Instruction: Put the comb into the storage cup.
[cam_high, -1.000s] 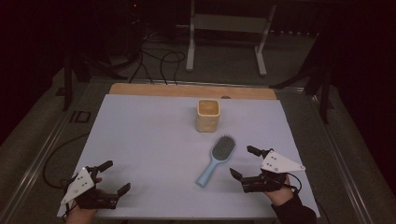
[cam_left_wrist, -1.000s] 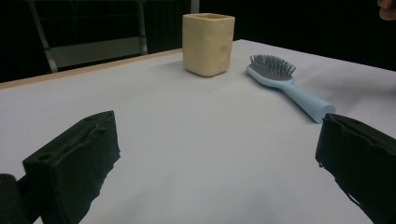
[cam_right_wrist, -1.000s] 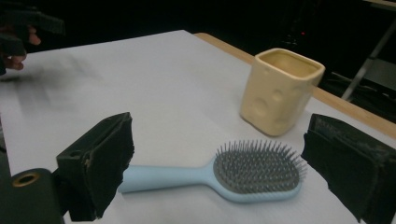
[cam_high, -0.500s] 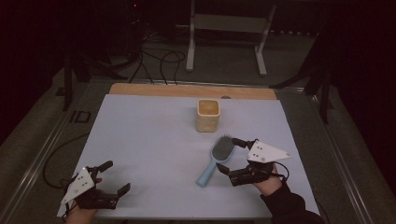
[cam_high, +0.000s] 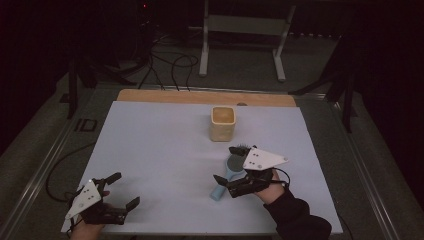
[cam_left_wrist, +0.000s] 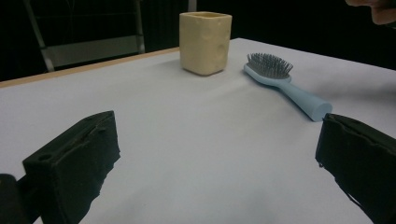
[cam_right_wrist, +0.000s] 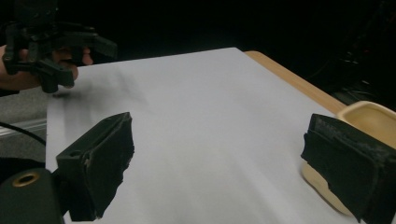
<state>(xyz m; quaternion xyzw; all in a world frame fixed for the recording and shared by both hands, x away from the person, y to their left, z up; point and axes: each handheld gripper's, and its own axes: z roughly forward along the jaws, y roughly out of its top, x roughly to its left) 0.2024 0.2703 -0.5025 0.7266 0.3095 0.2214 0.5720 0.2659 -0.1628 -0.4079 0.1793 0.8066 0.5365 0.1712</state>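
Our right claw is over the blue brush.
Both claws are wide apart; the brush lies flat, bristle end toward the cup.

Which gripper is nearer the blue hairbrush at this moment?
Right. The right gripper hangs open directly over the hairbrush, jaws either side of it. The left gripper is open at the table's near left corner, well apart.

hairbrush | light blue, dark bristles facing up | lies flat on white table surface | head toward cream cup, handle toward near edge
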